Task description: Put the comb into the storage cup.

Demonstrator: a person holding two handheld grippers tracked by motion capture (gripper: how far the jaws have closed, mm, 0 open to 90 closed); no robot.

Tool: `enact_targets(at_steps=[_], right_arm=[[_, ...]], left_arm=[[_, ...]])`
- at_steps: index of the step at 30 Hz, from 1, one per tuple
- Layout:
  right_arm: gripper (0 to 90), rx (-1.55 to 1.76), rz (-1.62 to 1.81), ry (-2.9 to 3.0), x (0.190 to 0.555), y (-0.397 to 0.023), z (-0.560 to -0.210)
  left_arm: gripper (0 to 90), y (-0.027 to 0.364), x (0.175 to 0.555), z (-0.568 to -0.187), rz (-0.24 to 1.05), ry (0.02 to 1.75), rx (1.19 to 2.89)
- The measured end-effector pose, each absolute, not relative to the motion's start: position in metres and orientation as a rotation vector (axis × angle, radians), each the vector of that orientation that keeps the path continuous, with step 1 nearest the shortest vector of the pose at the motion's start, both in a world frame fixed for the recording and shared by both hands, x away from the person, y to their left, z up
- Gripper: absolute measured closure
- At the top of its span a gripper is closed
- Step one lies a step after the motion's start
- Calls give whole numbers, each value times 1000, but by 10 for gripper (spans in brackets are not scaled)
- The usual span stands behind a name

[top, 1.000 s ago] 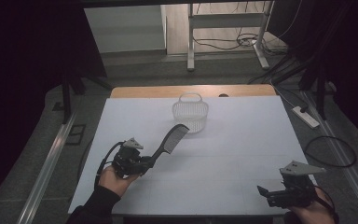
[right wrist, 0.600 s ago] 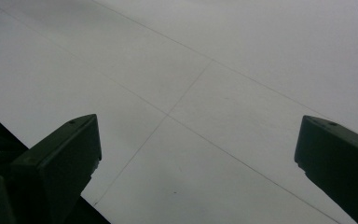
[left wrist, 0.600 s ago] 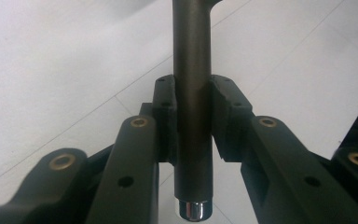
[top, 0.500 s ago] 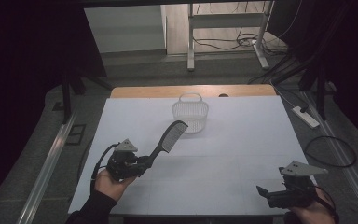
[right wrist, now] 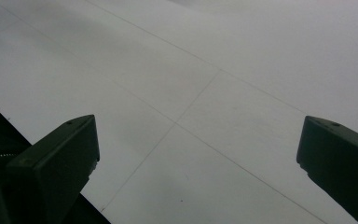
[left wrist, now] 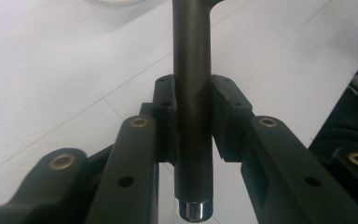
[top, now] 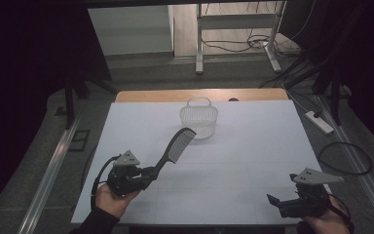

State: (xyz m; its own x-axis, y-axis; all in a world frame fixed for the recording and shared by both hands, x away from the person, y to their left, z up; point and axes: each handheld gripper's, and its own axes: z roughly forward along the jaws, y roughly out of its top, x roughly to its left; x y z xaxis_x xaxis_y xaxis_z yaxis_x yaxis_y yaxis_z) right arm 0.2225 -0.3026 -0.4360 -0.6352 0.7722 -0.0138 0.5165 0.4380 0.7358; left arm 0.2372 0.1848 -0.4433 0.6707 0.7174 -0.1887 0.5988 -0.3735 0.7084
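Note:
A black comb (top: 175, 146) slants up and to the right above the white table (top: 253, 146), its toothed head pointing toward a small white mesh basket (top: 198, 118). My left gripper (top: 148, 173) at the front left is shut on the comb's handle (left wrist: 192, 93); in the left gripper view both pads press the round dark handle, whose shiny end cap (left wrist: 194, 211) sticks out below. My right gripper (top: 274, 201) rests at the front right corner, open, and in the right gripper view its two jaws stand wide apart over bare table (right wrist: 205, 93).
The basket stands near the table's far edge, by a wooden strip (top: 199, 95). A power strip (top: 320, 122) and cables (top: 343, 158) lie on the floor to the right. A metal frame (top: 236, 34) stands beyond the table.
My left gripper has moved slightly toward the front left with the comb, whose head has drawn away from the basket. The right gripper has stayed put.

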Motion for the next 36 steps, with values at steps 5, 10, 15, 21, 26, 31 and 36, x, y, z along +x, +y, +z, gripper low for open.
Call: enact_targets(at_steps=[5,10,15,21,26,31,36], right_arm=[[0,1086,1051,2342,223,-302,-435],[0,1082,1104,2329,223,-301,-431],[0,1051,1162,2317,225,-297,-426],[0,1042,1251,2329,231,-292,-420],[0,1066,1319,2353,237,-287,-416],[0,1048,1369,2366,243,-282,-411],[0,1012,1376,2376,250,-277,-406]], left_arm=[[729,183,229,-441,205,995,2103],[729,180,223,-441,211,981,2110],[728,177,223,-442,216,963,2123],[729,175,224,-444,209,952,2125],[728,174,225,-445,194,942,2120],[729,172,227,-445,170,927,2111],[729,168,227,-446,163,910,2123]])
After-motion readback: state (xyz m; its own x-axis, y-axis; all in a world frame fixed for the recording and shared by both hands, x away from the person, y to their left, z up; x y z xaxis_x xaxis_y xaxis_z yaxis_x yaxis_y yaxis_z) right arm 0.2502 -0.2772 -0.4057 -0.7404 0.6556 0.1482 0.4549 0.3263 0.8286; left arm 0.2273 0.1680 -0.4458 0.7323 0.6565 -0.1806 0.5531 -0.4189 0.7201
